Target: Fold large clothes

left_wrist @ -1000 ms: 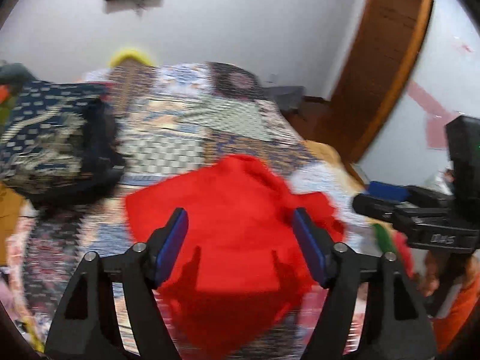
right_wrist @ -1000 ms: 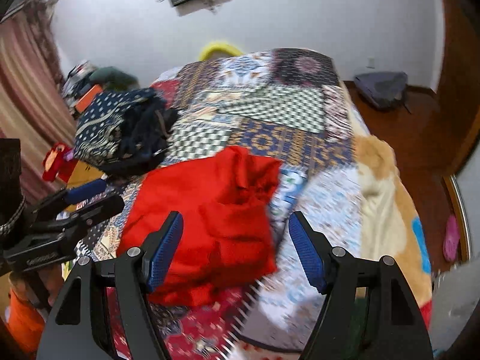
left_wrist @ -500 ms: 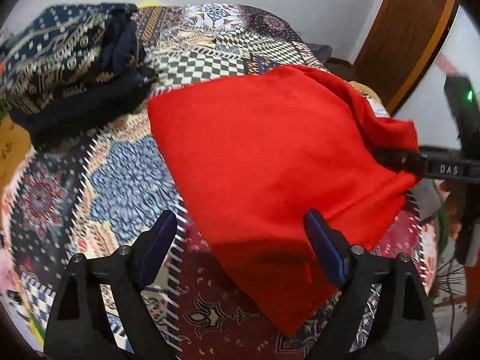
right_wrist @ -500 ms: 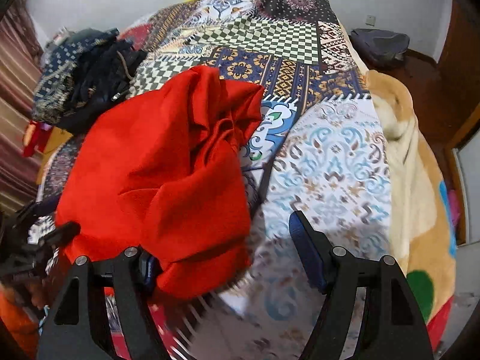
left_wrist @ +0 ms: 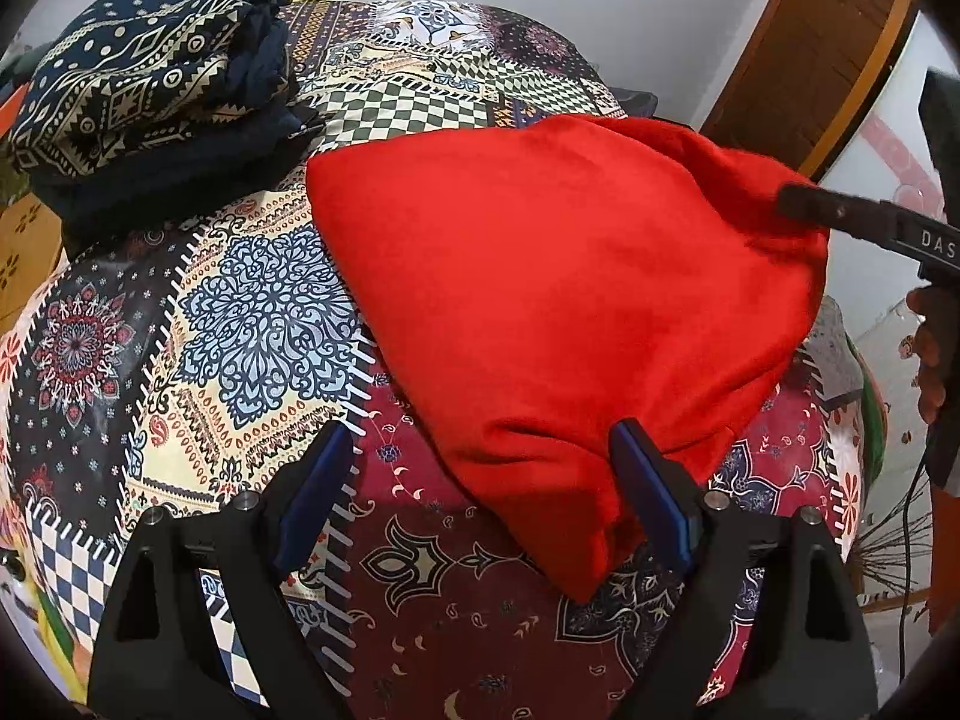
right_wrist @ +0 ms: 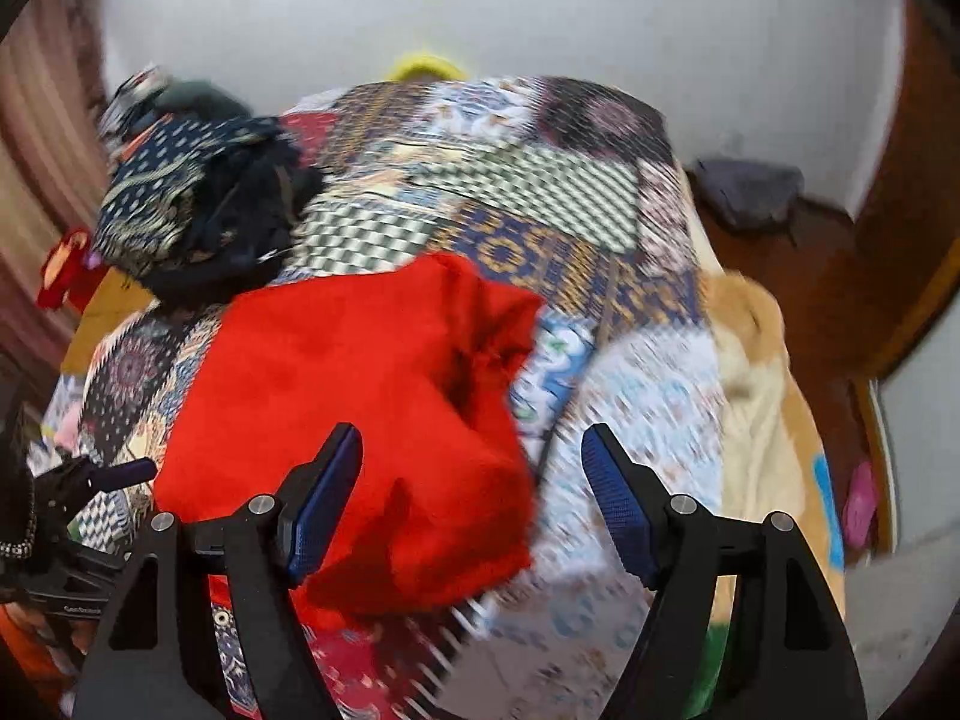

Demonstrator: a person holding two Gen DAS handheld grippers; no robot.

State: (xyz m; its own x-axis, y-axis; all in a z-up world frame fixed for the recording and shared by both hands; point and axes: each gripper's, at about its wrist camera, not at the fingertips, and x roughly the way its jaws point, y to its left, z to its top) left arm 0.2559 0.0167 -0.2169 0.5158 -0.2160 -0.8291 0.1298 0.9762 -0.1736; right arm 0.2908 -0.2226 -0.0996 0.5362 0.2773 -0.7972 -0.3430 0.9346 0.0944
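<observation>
A large red garment lies bunched on the patchwork bedspread; it also shows in the right wrist view. My left gripper is open, its jaws wide apart, just above the garment's near corner, holding nothing. My right gripper is open and empty above the garment's near right edge. In the left wrist view the right gripper's finger shows at the garment's far right edge; whether it touches the cloth I cannot tell.
A stack of folded dark patterned clothes sits at the bed's far left, also in the right wrist view. A beige blanket hangs over the bed's right side. A wooden door and grey bag stand beyond.
The right wrist view has pulled back and up from the red garment and is now blurred by motion. The left gripper has come slightly closer to the garment's near corner.
</observation>
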